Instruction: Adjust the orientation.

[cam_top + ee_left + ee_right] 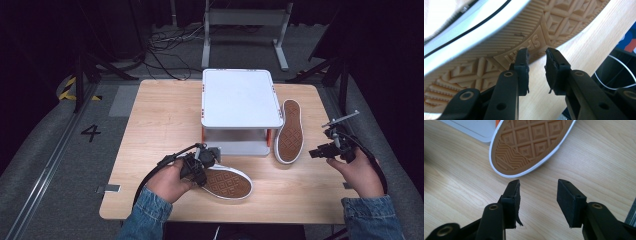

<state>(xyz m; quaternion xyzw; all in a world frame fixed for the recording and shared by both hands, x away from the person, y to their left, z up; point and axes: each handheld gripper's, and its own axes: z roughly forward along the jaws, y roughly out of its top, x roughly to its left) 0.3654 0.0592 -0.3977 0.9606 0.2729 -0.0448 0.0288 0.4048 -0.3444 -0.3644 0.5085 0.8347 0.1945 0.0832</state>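
Two sneakers lie sole up on the wooden table [160, 115]. One sneaker [228, 183] sits near the front; its tan patterned sole [499, 42] is close in the left gripper view. My left gripper [202, 170] [536, 53] is at that shoe's left end, jaws a little apart, tips at the sole's rim with nothing between them. The other sneaker [290, 131] [524, 142] lies beside the white stand. My right gripper [314, 152] [537, 186] hovers to its right, open wide and empty, a short way from the shoe's rounded end.
A white two-level stand [241, 97] [474, 128] with orange posts occupies the table's middle back. Bare wood stretches to the left of it and along the front edge. Past the table lie grey floor, cables and a metal frame [245, 20].
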